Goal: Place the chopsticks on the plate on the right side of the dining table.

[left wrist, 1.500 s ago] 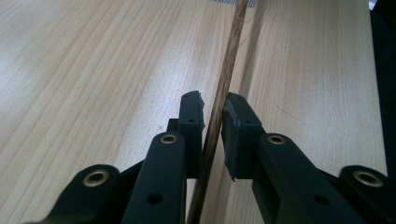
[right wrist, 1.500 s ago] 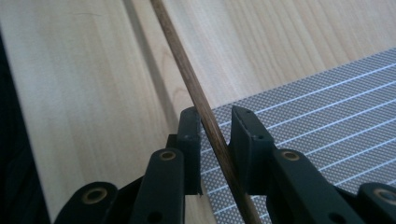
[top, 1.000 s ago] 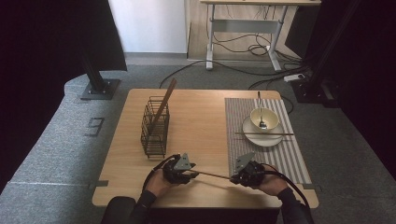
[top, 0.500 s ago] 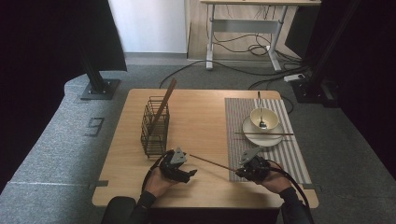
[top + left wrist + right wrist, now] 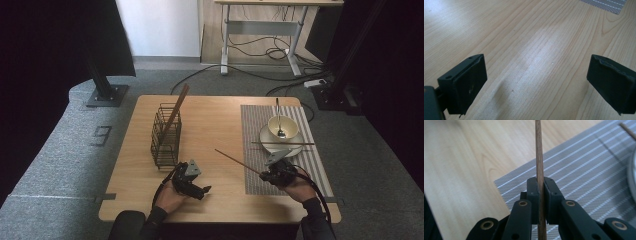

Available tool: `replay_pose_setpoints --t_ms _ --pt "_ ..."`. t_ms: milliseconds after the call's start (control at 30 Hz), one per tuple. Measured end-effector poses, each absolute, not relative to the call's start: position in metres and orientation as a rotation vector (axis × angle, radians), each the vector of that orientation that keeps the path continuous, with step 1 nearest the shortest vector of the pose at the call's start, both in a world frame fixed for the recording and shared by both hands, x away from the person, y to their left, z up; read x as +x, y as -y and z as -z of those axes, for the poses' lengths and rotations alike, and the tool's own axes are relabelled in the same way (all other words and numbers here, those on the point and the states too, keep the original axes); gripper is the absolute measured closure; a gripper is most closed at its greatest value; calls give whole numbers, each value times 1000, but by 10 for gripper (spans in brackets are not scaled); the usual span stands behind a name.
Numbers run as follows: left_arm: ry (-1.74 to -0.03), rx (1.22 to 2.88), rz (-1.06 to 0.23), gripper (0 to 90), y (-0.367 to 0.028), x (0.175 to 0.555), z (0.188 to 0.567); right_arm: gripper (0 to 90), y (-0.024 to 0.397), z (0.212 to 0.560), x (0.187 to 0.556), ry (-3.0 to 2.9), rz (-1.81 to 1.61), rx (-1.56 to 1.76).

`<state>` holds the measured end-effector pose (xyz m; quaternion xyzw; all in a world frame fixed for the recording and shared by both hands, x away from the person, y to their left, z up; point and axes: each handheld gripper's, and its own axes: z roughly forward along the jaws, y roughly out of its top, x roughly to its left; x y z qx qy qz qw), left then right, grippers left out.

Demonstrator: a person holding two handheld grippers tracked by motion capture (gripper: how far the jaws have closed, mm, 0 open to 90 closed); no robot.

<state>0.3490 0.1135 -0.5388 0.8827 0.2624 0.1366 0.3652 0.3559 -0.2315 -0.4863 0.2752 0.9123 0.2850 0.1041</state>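
Observation:
My right gripper [image 5: 270, 175] is shut on a thin brown chopstick [image 5: 237, 161] near the front edge of the striped placemat [image 5: 260, 120]; the stick slants up and to the left over the wood. In the right gripper view the chopstick [image 5: 539, 157] runs straight up between the closed pads of the right gripper [image 5: 541, 192]. My left gripper [image 5: 202, 190] rests at the table's front, left of centre. Its jaws have just been opening. In the left gripper view the left gripper [image 5: 535, 82] stands wide open over bare wood with nothing between its jaws.
A second chopstick [image 5: 282, 143] lies across a white plate [image 5: 295, 149] that carries a bowl [image 5: 282, 126] with a spoon in it. A black wire basket [image 5: 166, 137] with a long brown stick [image 5: 176, 112] leaning in it stands left of centre. The wooden table [image 5: 215, 120] ends just behind both hands.
The chopstick spanned both grippers before. The left jaws opened and let go of it. The right hand has carried it to the right, away from the left gripper.

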Motion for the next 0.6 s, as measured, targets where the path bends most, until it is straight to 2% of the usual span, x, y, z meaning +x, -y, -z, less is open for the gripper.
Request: replay_pose_setpoints --t_ms 600 --pt "-679 2322 -354 7 -110 350 547 836 260 469 396 -2583 -818 1010"
